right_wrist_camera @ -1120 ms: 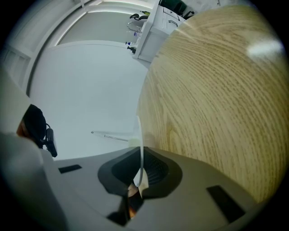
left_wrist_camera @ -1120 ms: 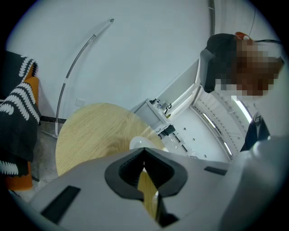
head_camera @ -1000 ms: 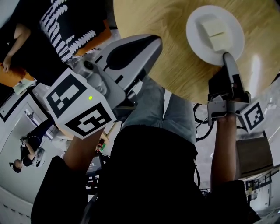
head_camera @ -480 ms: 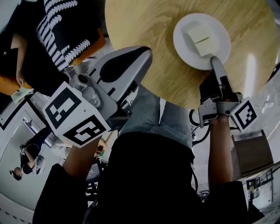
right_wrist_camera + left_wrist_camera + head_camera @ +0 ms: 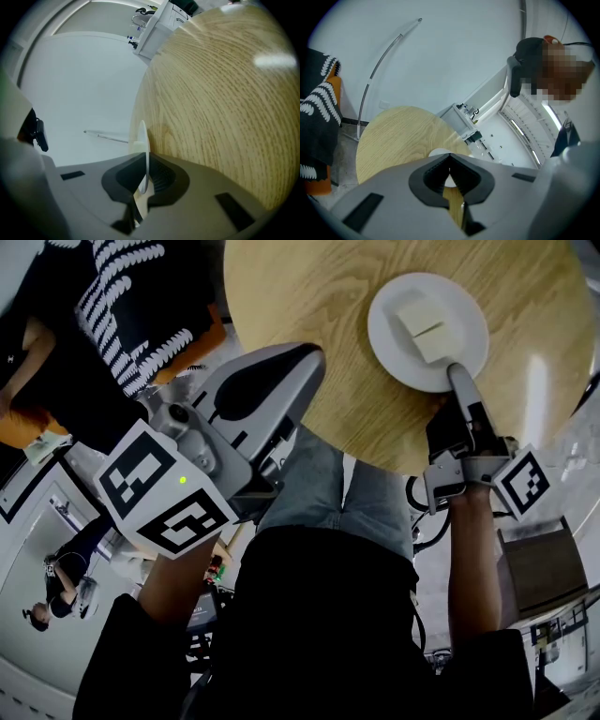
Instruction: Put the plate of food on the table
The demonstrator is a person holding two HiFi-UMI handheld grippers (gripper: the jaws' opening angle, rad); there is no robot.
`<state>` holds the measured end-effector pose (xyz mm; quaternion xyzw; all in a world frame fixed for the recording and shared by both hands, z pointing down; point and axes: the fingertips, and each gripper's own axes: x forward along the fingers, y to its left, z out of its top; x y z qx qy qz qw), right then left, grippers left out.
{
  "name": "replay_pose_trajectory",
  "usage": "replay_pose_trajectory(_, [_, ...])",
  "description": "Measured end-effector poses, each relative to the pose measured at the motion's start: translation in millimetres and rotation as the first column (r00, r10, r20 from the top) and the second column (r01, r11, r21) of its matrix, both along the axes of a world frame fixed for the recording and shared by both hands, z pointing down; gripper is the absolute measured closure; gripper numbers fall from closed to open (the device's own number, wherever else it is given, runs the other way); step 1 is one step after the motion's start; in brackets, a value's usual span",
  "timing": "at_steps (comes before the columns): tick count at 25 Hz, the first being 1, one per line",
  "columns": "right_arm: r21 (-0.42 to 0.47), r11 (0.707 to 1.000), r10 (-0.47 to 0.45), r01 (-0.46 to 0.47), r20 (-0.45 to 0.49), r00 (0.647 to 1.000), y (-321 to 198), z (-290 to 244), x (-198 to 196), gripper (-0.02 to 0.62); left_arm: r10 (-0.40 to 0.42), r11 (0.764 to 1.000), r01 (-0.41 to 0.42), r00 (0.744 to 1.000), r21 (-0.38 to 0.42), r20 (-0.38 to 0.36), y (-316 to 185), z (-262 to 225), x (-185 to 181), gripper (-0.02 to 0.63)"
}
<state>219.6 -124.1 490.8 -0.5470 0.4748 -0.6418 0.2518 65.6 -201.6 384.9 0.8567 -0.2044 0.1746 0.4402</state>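
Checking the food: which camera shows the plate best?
Head view: the whole plate and its food show from above. The right gripper view shows its rim edge-on between the jaws; the left gripper view, a sliver past its jaws.

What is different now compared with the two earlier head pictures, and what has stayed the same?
The right gripper with the plate and its food moved slightly left in the head view. The table shifted that way too, so part of this is head motion. Nothing was taken or released: the right jaws stay shut on the plate's rim, and the left gripper stays shut and empty.
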Motion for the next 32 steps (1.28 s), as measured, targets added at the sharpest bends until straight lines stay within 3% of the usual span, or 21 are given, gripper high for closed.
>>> replay_pose_trajectory(9, [-0.093, 0.994, -0.055, 0.053, -0.011, 0.998, 3.2, 7.9, -3.0, 0.580, -0.001, 1.000, 0.000, 1.000, -0.007, -0.026, -0.3, 0.9, 1.0, 0.600])
replay_pose_trajectory(17, [-0.228, 0.966, -0.150, 0.124, -0.102, 0.983, 15.6, 17.9, -2.2, 0.558, 0.020, 1.000, -0.020, 0.998, 0.002, -0.059, -1.3, -1.1, 3.4, 0.600])
replay_pose_trajectory(26, [-0.399, 0.898, -0.303, 0.188, -0.247, 0.920, 26.8, 18.2, -3.8, 0.518, 0.054, 0.999, -0.052, 0.994, 0.015, -0.094, 1.1, -9.8, 4.9, 0.600])
replay_pose_trajectory(32, [-0.461, 0.861, -0.382, 0.215, -0.307, 0.872, 25.3, 17.2, -7.1, 0.498, 0.071, 0.997, -0.069, 0.992, 0.022, -0.103, -0.2, -14.0, 7.0, 0.600])
